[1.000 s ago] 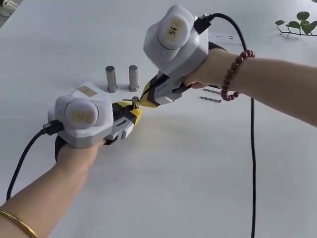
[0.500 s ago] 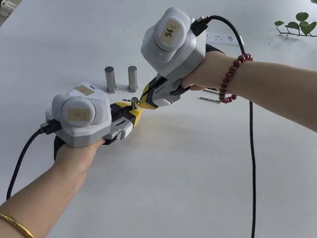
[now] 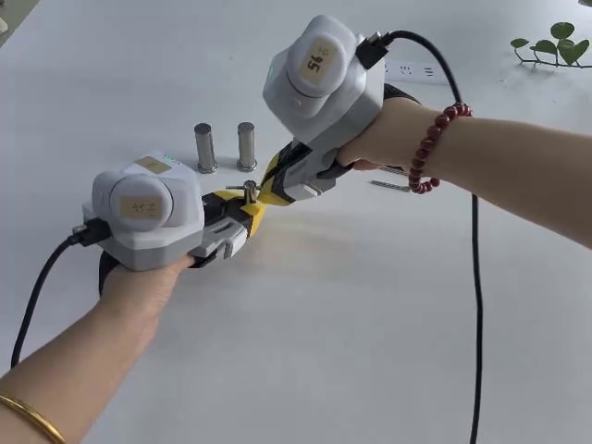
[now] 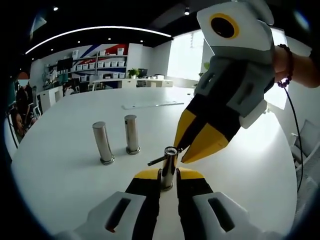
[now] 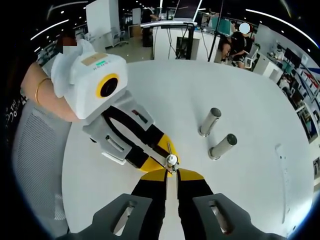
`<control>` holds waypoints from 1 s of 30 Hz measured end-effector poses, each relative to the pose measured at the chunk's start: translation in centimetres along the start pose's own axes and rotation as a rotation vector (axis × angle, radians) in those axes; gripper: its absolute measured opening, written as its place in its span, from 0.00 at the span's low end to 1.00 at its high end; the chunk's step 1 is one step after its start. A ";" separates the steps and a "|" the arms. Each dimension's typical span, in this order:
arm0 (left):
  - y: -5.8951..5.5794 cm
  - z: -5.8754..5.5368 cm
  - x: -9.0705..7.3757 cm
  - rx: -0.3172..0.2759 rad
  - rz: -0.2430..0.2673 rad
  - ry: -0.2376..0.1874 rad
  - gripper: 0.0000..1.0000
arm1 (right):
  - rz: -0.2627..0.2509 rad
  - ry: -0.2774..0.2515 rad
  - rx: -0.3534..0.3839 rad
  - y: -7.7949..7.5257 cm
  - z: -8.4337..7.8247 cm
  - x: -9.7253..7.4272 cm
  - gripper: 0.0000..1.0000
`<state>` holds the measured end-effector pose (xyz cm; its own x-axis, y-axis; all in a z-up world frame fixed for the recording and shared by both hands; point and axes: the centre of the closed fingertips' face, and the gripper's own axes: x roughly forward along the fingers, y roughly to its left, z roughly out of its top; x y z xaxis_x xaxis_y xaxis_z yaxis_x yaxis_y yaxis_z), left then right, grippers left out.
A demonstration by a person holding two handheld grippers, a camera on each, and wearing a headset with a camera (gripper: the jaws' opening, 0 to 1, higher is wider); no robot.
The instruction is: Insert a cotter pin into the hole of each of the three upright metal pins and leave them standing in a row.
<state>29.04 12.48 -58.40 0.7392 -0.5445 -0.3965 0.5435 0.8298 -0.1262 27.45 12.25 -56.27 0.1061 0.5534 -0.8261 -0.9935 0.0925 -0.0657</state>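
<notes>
My left gripper (image 3: 246,207) (image 4: 169,176) is shut on an upright metal pin (image 3: 249,191) (image 4: 168,167), held just above the white table. A thin cotter pin (image 4: 156,161) (image 5: 169,148) passes through the hole near its top and sticks out on the far side. My right gripper (image 3: 269,188) (image 5: 171,173) comes in from the upper right, its yellow jaws shut on the cotter pin's near end, right against the metal pin's head (image 5: 171,160). Two more metal pins (image 3: 205,148) (image 3: 246,146) (image 4: 102,142) (image 4: 131,134) stand upright side by side behind.
Two loose cotter pins (image 3: 392,185) (image 3: 398,171) lie on the table (image 3: 324,324) right of the right hand, partly behind the wrist. A black cable (image 3: 475,305) runs down the right side. A green plant sprig (image 3: 555,44) lies at the far right corner.
The left gripper has rolled slightly to the left. Both grippers stay joined at the held pin, and the two standing pins have not moved.
</notes>
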 end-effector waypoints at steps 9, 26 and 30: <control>0.1 0.0 -0.6 0.008 0.003 0.010 0.18 | 0.013 -0.029 0.023 0.1 0.4 -0.4 0.06; 0.6 1.9 -3.6 -0.026 0.028 -0.022 0.49 | -0.010 -0.232 0.245 -0.7 2.7 -3.0 0.18; 0.3 2.8 -4.6 -0.026 0.013 -0.051 0.56 | -0.031 -0.291 0.310 -1.9 3.0 -3.5 0.18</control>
<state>26.93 14.90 -54.06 0.7659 -0.5385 -0.3514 0.5235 0.8395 -0.1455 29.12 12.62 -51.62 0.1869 0.7526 -0.6313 -0.9353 0.3329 0.1200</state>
